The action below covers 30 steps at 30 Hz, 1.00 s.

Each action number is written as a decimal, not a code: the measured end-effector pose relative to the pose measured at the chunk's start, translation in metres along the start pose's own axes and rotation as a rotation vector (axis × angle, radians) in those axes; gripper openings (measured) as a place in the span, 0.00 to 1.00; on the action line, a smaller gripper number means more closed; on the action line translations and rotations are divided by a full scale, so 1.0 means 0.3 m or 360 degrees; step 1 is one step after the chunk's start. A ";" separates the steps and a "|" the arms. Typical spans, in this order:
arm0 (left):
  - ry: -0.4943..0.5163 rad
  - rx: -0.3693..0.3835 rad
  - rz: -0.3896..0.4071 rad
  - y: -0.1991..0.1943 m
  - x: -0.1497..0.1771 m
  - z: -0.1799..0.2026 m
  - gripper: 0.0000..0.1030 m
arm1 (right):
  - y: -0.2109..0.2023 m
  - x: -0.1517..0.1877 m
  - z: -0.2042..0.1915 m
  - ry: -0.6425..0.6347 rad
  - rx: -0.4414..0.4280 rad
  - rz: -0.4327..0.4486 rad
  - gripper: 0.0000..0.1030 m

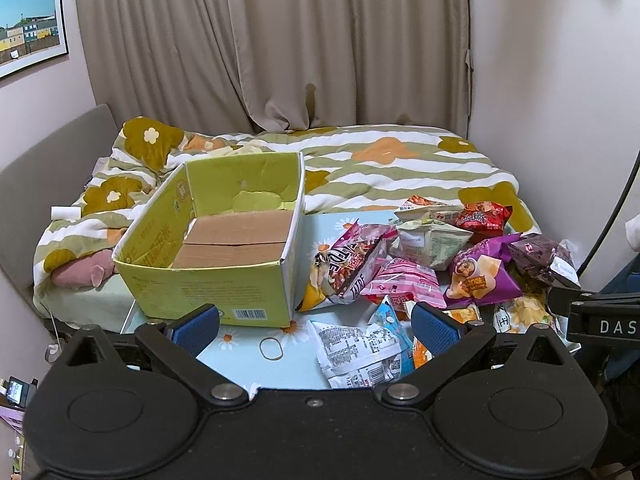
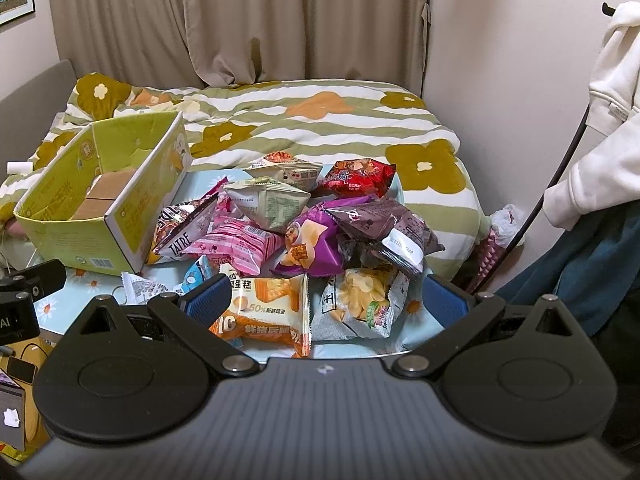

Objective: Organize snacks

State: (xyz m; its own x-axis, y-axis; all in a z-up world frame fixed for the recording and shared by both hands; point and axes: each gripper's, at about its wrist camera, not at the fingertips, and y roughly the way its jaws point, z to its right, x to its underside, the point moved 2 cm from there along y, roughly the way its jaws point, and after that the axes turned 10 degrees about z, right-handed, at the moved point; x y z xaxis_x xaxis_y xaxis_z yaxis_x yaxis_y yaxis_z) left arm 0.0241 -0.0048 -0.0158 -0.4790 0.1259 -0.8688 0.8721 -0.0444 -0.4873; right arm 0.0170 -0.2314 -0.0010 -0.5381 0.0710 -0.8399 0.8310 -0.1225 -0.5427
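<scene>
Snack packets [image 2: 280, 232] heaped right of empty green box [image 1: 216, 256], left gripper [image 1: 316, 326] and right gripper [image 2: 324, 300] both spread wide, holding nothing.

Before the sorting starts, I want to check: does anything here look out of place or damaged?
Yes. A loose rubber band lies on the table among the snacks, near the white packet. The green box is empty, with a dented, torn back wall. The snacks lie in a disorderly heap.
</scene>
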 end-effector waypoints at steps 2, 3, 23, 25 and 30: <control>0.0000 0.0001 -0.0002 0.000 0.000 0.000 1.00 | 0.001 0.000 0.001 -0.0001 0.0001 -0.0001 1.00; 0.0001 0.0001 -0.0002 0.000 0.000 0.001 1.00 | 0.001 0.000 0.001 -0.0001 0.0000 -0.0001 1.00; 0.0001 0.0004 -0.0003 -0.003 0.000 0.009 1.00 | 0.003 -0.003 0.010 0.0005 -0.0003 -0.0003 1.00; 0.0002 0.0002 -0.0002 -0.003 0.000 0.010 1.00 | 0.003 -0.004 0.012 0.0006 -0.0004 -0.0003 1.00; 0.0001 0.0003 0.0000 -0.004 -0.001 0.012 1.00 | 0.002 -0.008 0.013 0.0009 -0.0003 0.0002 1.00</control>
State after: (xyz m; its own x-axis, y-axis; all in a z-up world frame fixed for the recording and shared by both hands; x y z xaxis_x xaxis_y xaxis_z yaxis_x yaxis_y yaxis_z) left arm 0.0227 -0.0084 -0.0153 -0.4788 0.1268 -0.8687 0.8720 -0.0463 -0.4874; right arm 0.0182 -0.2355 0.0008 -0.5360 0.0763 -0.8407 0.8320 -0.1207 -0.5414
